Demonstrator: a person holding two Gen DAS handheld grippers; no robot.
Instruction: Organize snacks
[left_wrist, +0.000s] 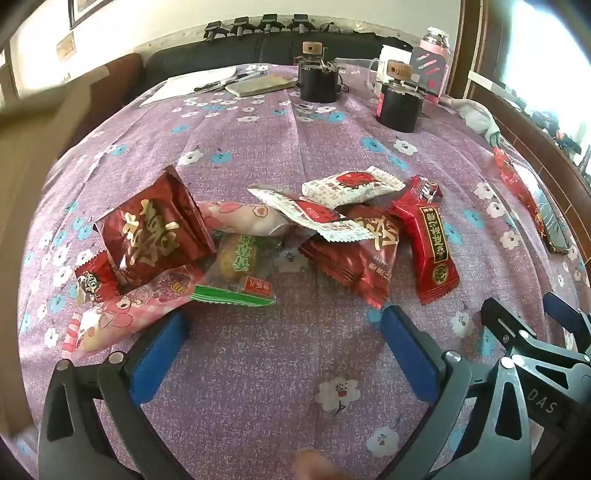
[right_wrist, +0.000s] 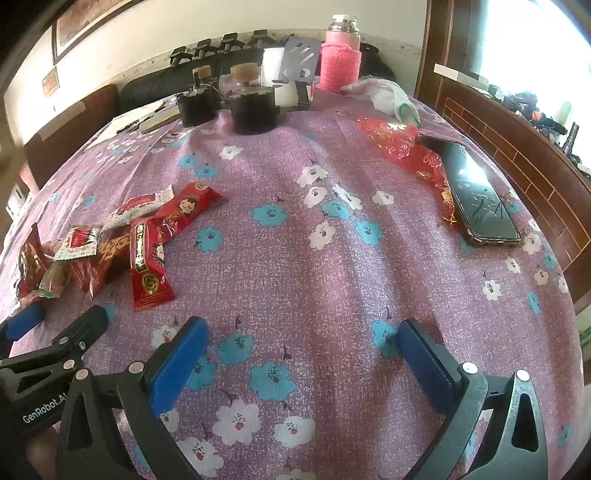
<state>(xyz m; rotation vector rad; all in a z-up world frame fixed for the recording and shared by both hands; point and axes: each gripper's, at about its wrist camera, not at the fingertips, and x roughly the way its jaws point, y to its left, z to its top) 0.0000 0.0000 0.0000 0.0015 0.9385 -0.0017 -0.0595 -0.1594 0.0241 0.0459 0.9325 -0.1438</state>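
At mid-frame in the left wrist view, the snack packets (left_wrist: 280, 240) are heaped on the floral tablecloth (left_wrist: 288, 147); the left gripper (left_wrist: 284, 321) and right gripper (right_wrist: 301, 332) are spread wide, empty.

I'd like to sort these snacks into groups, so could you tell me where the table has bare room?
Bare cloth lies between the snack pile and the phone, and between the pile and the black holders. It is crowded within the pile itself.
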